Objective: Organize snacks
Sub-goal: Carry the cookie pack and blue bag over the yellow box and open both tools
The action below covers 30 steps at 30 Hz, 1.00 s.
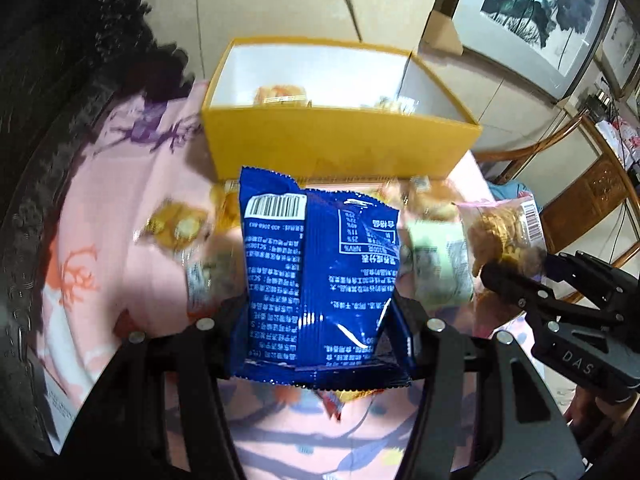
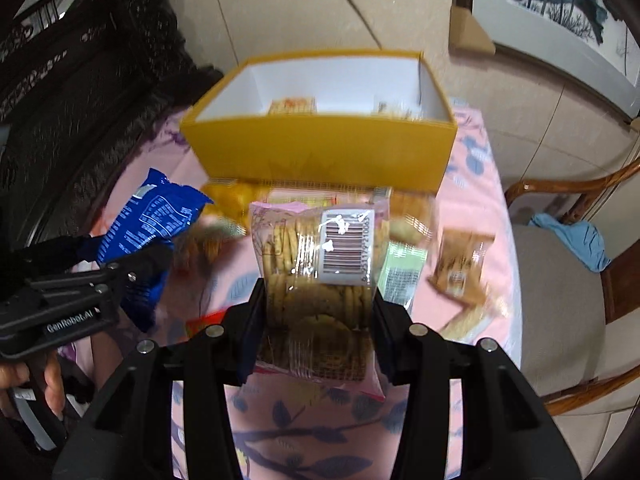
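My left gripper (image 1: 320,312) is shut on a blue snack packet (image 1: 320,264) and holds it above the pink floral tablecloth (image 1: 100,240). My right gripper (image 2: 318,304) is shut on a clear pack of round biscuits (image 2: 320,280) with a barcode label. Each shows in the other view: the blue packet (image 2: 152,224) at left, the biscuit pack (image 1: 504,236) at right. A yellow box (image 1: 340,148) with a white inside stands behind both; it also shows in the right wrist view (image 2: 320,152). Two small snack packs lie in it. Several loose snacks lie on the cloth before the box.
A brown wrapped snack (image 2: 460,268) and a green packet (image 2: 400,280) lie on the cloth at right. A wooden chair (image 2: 568,280) with a blue cloth stands right of the table. Dark carved furniture (image 2: 80,100) stands at left. Framed pictures (image 1: 540,12) lean on the wall.
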Each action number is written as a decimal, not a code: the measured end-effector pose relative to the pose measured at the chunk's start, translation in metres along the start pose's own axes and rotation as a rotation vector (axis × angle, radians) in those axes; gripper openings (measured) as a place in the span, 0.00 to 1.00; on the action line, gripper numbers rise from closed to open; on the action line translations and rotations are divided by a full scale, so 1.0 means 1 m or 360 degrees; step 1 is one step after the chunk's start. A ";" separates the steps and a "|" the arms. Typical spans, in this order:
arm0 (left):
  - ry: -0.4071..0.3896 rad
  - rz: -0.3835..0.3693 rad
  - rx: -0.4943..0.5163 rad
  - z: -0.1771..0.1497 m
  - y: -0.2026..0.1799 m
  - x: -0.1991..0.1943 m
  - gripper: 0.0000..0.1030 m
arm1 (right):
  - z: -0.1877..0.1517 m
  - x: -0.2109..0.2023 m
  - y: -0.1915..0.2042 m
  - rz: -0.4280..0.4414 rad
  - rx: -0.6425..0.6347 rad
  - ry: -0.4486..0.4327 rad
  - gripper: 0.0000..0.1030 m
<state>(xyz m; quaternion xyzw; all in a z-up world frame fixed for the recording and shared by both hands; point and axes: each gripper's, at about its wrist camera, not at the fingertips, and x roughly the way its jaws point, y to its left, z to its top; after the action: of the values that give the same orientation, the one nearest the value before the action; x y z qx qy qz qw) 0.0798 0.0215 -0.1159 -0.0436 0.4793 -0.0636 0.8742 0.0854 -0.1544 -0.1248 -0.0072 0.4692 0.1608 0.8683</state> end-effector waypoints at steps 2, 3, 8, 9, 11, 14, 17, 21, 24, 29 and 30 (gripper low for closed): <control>-0.0019 -0.0006 0.0004 0.008 -0.002 -0.001 0.56 | 0.011 -0.002 -0.002 -0.0001 0.0008 -0.0032 0.46; -0.0029 -0.0010 0.0005 0.013 -0.003 -0.002 0.56 | 0.017 -0.004 -0.003 -0.0002 0.0011 -0.0049 0.46; -0.0049 -0.0025 0.0005 0.029 -0.007 0.000 0.56 | 0.038 -0.004 -0.008 -0.0002 0.0015 -0.0096 0.46; -0.0051 -0.0026 0.0005 0.032 -0.007 0.001 0.56 | 0.042 -0.003 -0.008 -0.0002 0.0016 -0.0100 0.46; -0.0061 -0.0030 -0.0002 0.042 -0.007 0.003 0.56 | 0.054 -0.001 -0.010 -0.0005 0.0018 -0.0114 0.46; -0.0080 -0.0024 -0.0008 0.057 -0.005 0.005 0.56 | 0.071 0.002 -0.010 -0.0009 0.0013 -0.0135 0.46; -0.0119 -0.0013 -0.0030 0.089 -0.002 0.011 0.56 | 0.092 0.009 -0.011 -0.0016 0.0002 -0.0159 0.46; -0.0152 0.0037 -0.0042 0.138 0.002 0.025 0.56 | 0.130 0.023 -0.015 -0.0009 0.0025 -0.0188 0.46; -0.0152 0.0088 -0.0095 0.177 0.007 0.042 0.58 | 0.163 0.034 -0.022 -0.0017 0.0079 -0.0230 0.47; -0.0169 0.0186 -0.0251 0.215 0.023 0.059 0.93 | 0.203 0.052 -0.040 -0.0201 0.0086 -0.0283 0.67; -0.0159 0.0177 -0.0266 0.217 0.025 0.060 0.93 | 0.206 0.053 -0.044 -0.0219 0.0090 -0.0284 0.67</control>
<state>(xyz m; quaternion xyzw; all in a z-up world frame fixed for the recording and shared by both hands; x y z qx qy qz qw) 0.2966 0.0407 -0.0527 -0.0929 0.4404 0.0276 0.8926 0.2924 -0.1476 -0.0591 -0.0004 0.3927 0.0874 0.9155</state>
